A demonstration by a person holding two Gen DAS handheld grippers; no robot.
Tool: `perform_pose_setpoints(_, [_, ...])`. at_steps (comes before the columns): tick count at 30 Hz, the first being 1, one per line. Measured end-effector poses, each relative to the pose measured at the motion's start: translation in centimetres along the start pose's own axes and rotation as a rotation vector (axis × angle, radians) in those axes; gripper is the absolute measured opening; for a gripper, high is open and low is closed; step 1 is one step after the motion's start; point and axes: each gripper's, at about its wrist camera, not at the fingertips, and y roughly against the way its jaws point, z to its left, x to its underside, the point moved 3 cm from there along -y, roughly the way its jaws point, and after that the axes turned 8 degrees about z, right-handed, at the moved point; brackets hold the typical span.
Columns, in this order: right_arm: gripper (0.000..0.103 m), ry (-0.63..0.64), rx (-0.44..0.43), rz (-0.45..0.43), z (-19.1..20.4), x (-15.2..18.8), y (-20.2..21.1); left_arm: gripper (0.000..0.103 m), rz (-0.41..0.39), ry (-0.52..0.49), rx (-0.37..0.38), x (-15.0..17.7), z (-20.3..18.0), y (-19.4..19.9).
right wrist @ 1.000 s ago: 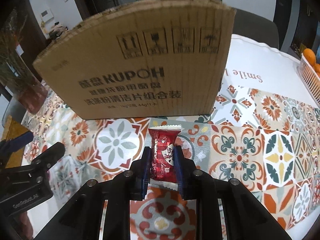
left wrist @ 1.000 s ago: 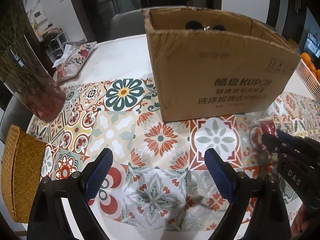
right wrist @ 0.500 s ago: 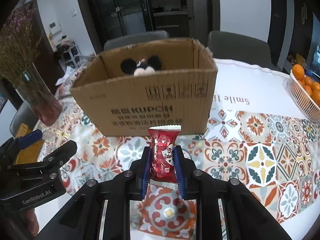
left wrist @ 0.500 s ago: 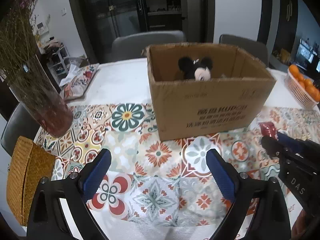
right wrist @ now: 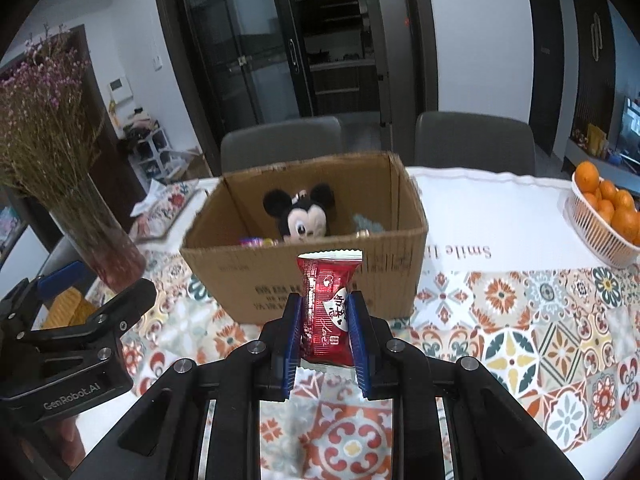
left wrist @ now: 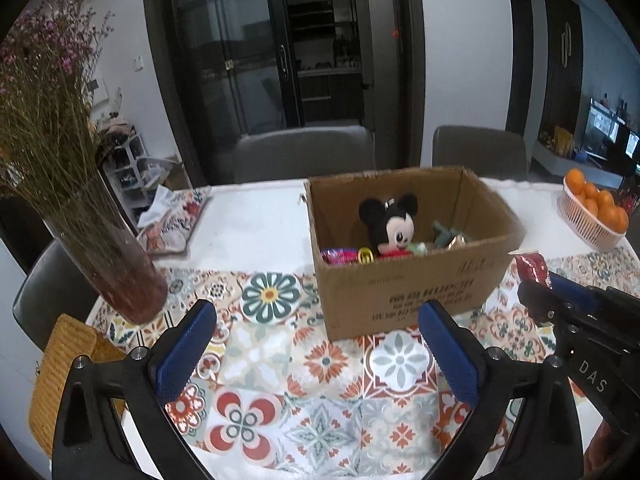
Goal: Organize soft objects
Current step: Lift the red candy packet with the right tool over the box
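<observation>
My right gripper (right wrist: 324, 312) is shut on a red snack packet (right wrist: 326, 304) and holds it upright above the table, in front of the open cardboard box (right wrist: 320, 280). The packet also shows in the left wrist view (left wrist: 531, 266). The box (left wrist: 408, 292) holds a Mickey plush toy (left wrist: 390, 224), a pink wrapped item (left wrist: 338, 255) and a few other small things. The plush also shows in the right wrist view (right wrist: 300, 216). My left gripper (left wrist: 316, 344) is open and empty, above the patterned table runner (left wrist: 280, 360) in front of the box.
A glass vase of dried flowers (left wrist: 116, 264) stands at the left. A woven mat (left wrist: 60, 380) lies at the left table edge. A patterned tissue pouch (left wrist: 172, 220) lies behind. A basket of oranges (right wrist: 608, 216) sits at the right. Grey chairs (left wrist: 304, 156) stand behind the table.
Both grippers have risen and pulled back from the box, so its inside now shows. The right gripper still holds the red packet.
</observation>
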Motion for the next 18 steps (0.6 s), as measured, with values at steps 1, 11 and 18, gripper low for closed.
perform_pose_setpoints(1, [0.025, 0.001, -0.001, -0.007, 0.1, -0.3, 0.1, 0.103, -0.006, -0.001, -0.001, -0.2, 0.1, 0.1])
perform_pose_setpoints(11, [0.025, 0.022, 0.001, -0.070, 0.6, -3.9, -0.1, 0.103, -0.064, 0.000, -0.032, -2.7, 1.1, 0.7])
perform_pose_setpoints(18, [0.025, 0.031, 0.001, -0.076, 0.4, -6.6, -1.6, 0.103, -0.092, -0.005, -0.055, -4.7, 1.3, 0.3])
